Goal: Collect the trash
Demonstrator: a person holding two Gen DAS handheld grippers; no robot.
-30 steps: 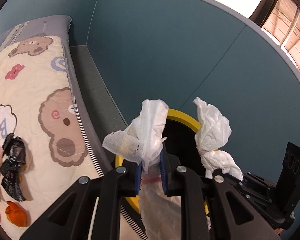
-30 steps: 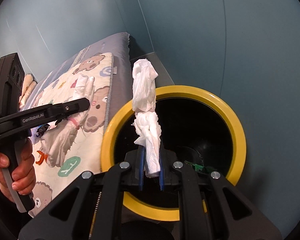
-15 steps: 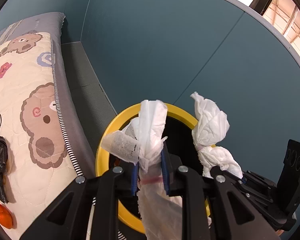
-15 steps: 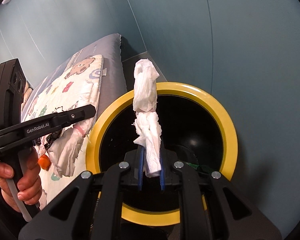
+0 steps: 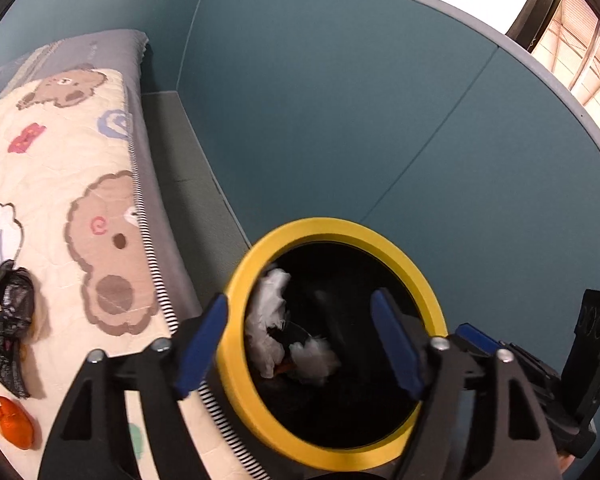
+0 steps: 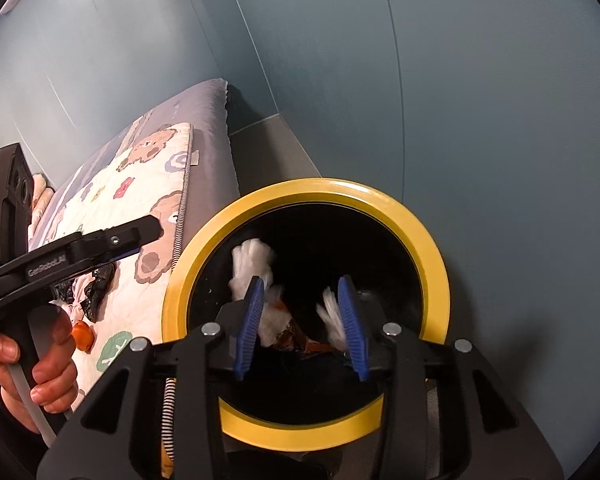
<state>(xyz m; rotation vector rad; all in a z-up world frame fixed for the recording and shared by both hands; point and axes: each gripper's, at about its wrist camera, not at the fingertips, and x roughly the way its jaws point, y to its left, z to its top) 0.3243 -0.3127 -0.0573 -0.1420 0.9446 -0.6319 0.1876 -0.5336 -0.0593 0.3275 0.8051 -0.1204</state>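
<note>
A black bin with a yellow rim [image 5: 422, 280] stands on the floor beside the bed. My left gripper [image 5: 298, 306] hangs over its mouth with its jaws opening and nothing between the blue pads. White tissue wads [image 5: 268, 320] drop inside the bin, blurred. My right gripper [image 6: 300, 283] is over the same yellow rim [image 6: 434, 248], jaws opening too. Loose white tissue [image 6: 252, 262] falls past its pads without being pressed. A crumpled black bag [image 5: 10, 320] and an orange wrapper [image 5: 14, 422] lie on the quilt.
The bed with its bear-print quilt [image 5: 60, 152] runs along the left of the bin. Blue partition walls [image 5: 380, 120] close in behind and to the right. A strip of grey floor [image 5: 188, 184] separates bed and wall. A hand [image 6: 40, 360] holds the left gripper's handle.
Both grippers were shut on white tissue wads held above the bin. Now both have opened and the tissues have dropped into the bin.
</note>
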